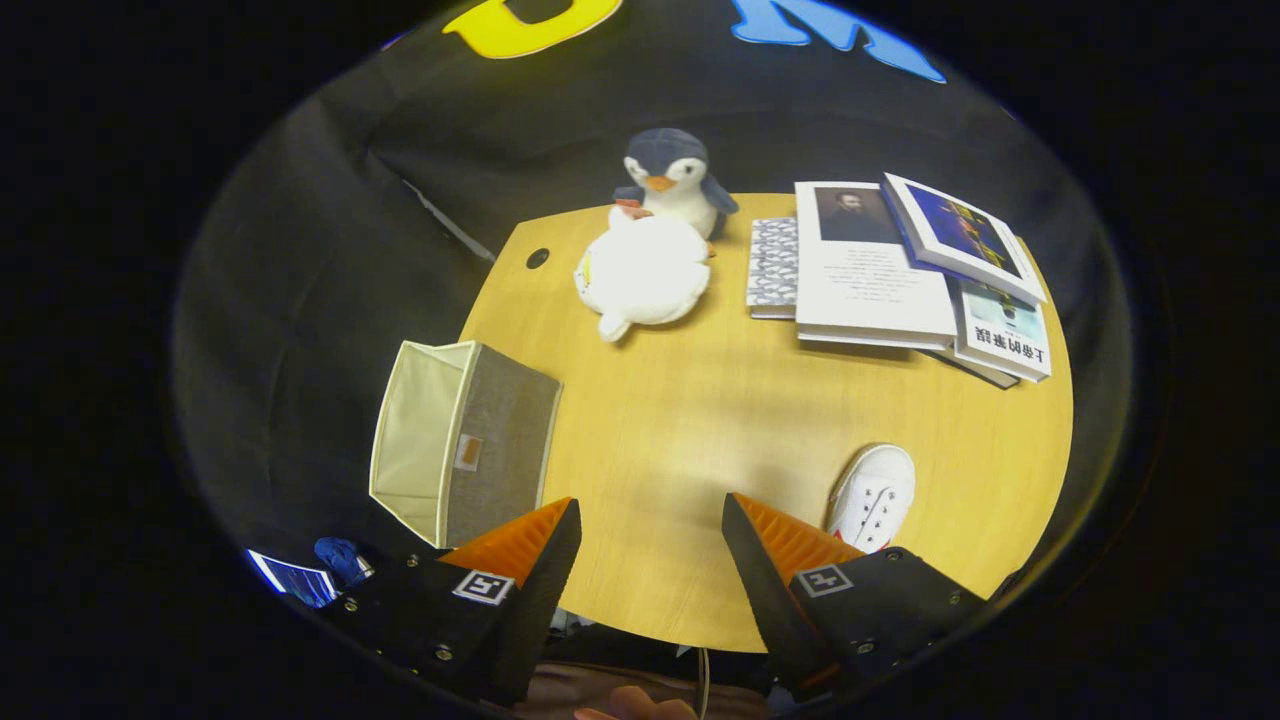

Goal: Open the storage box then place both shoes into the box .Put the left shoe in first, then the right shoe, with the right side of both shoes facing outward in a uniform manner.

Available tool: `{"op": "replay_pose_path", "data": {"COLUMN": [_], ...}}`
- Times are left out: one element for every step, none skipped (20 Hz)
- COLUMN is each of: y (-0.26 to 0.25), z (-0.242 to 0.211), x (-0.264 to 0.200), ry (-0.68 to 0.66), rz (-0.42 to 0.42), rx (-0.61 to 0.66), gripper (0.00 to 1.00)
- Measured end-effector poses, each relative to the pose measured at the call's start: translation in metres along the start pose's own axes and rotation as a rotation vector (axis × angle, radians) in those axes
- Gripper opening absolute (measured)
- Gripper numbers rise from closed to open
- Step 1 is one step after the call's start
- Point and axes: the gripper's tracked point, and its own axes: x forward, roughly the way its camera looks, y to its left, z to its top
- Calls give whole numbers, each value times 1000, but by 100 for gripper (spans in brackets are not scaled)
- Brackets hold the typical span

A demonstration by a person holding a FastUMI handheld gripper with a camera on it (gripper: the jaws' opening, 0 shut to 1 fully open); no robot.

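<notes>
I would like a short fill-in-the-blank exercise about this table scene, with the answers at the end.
1. The gripper holds its jaws ____ above the round wooden table.
2. The grey fabric storage box lies on its ____.
3. The white canvas shoe lies beside the ____ orange finger.
4. The plush penguin stands behind a ____ plush toy.

Answers: open; side; right; white

Tongs [650, 525] spread, empty; storage box [462, 440] left, shoe [872, 497] right.

Grey fabric storage box [465, 440] — open, cream lining, at table edge; white shoe [872, 497] beside the right finger.
</notes>
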Motion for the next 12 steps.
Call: {"op": "replay_pose_path", "data": {"y": [-12,-23,-34,-46,-58,-71,-82,-92,-101,-110,-118,-125], "z": [-2,-4,-7,-10,-14,-19,-24,-29,-34,-38,-42,-47], "x": [-2,-3,-4,-5,-5,-5,-5,-5,-6,-7,-7,-8], "ry": [-4,-6,-7,-8,-7,-4,-3,1,4,7,10,9], "rz": [-8,-15,-23,-31,-46,-62,-69,-77,-83,-92,-102,-110], "rx": [16,32,47,61,74,87,103,122,138,154,164,168], "gripper": [87,87,87,87,87,87,87,87,87,87,87,87]}}
